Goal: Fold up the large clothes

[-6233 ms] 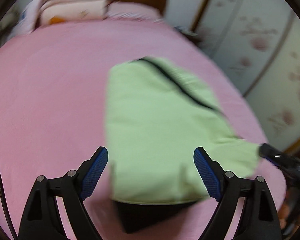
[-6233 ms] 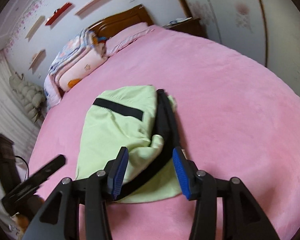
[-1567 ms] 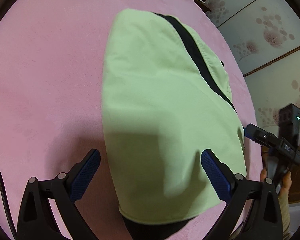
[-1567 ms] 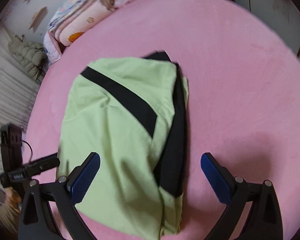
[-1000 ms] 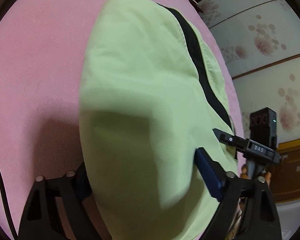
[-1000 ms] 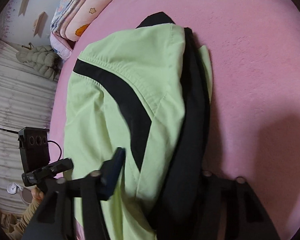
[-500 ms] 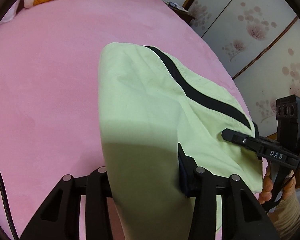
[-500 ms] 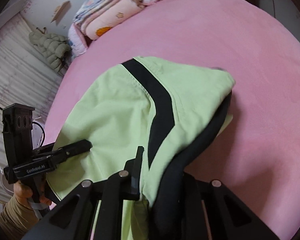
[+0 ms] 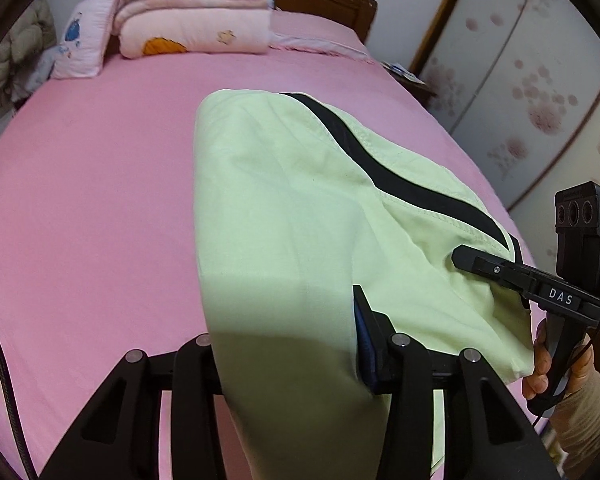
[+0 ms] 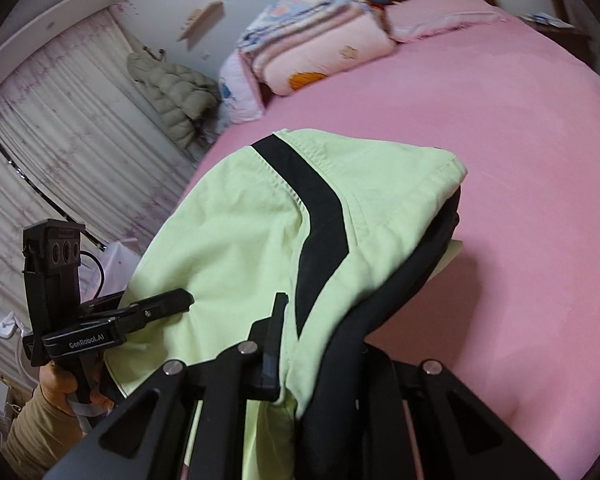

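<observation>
I have the pale green cotton garment with black stripe panels (image 9: pixel 284 208) clamped at its near edge in both grippers, that edge lifted off the pink bed sheet (image 9: pixel 80 184) while the far end rests on the bed. My left gripper (image 9: pixel 284 344) is clenched on the near left corner: cloth fills the gap between its fingers, and only the blue pad (image 9: pixel 365 344) of one finger shows past the fabric. My right gripper (image 10: pixel 312 344) is clenched on the near right corner, where the green layer and a thick black layer bunch together between its fingers.

The garment's long axis runs away from me, from the held edge toward the wooden headboard (image 9: pixel 320 4), so it points up the bed. From the left wrist camera the black stripe (image 9: pixel 380 168) runs diagonally from the far end down toward the right gripper (image 9: pixel 476 260). From the right wrist camera the left gripper (image 10: pixel 172 300) lies against the garment's left edge.

Folded pink and floral quilts (image 9: pixel 196 20) are stacked at the head of the bed, well apart from the garment.
</observation>
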`<state>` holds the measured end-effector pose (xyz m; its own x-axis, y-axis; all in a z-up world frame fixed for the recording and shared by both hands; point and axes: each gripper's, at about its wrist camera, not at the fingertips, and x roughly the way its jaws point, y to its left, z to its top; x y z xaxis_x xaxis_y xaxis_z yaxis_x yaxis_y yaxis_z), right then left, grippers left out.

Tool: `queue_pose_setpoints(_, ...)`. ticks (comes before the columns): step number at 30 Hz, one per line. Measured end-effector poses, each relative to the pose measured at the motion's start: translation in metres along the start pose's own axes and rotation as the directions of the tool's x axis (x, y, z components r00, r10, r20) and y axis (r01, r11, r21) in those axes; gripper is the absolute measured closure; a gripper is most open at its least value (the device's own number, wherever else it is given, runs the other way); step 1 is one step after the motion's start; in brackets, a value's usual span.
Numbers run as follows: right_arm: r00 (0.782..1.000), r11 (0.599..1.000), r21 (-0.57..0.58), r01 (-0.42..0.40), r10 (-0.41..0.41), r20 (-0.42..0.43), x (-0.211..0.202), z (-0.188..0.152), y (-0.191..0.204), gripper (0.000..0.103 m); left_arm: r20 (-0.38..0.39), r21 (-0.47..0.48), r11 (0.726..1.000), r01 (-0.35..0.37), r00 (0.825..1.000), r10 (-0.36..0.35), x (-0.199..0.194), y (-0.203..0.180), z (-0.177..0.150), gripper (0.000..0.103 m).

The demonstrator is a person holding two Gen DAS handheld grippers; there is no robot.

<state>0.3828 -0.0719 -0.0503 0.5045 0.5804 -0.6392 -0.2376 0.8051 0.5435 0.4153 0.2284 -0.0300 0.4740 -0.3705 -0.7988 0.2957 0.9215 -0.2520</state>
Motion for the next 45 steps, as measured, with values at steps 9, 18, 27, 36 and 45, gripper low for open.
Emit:
queue_pose_setpoints(9, 0.999, 0.998, 0.051, 0.028, -0.029, 0.028, 0.164, 0.046, 0.002, 0.09, -0.034, -0.074, 0.997, -0.024, 0.999, 0.021, 0.112, 0.151, 0.027, 0.057)
queue_pose_setpoints(18, 0.974, 0.976, -0.015, 0.217, -0.217, -0.058, 0.226, 0.025, -0.011, 0.063, -0.011, -0.153, 0.976, -0.152, 0.988, 0.152, 0.138, 0.191, -0.004, 0.004)
queue_pose_setpoints(27, 0.946, 0.951, -0.02, 0.309, -0.309, -0.1, 0.179, 0.03, 0.001, 0.054, -0.022, -0.127, 0.93, -0.345, 0.938, 0.345, 0.079, 0.142, -0.005, 0.004)
queue_pose_setpoints(36, 0.949, 0.949, -0.041, 0.311, -0.313, -0.045, 0.069, 0.026, 0.054, 0.054, 0.027, -0.116, 0.93, -0.349, 0.935, 0.354, -0.021, 0.067, -0.009, 0.004)
queue_pose_setpoints(45, 0.964, 0.961, -0.075, 0.266, -0.264, 0.031, -0.064, 0.001, 0.122, 0.047, 0.076, -0.105, 0.939, -0.327, 0.939, 0.336, -0.152, -0.051, -0.037, 0.004)
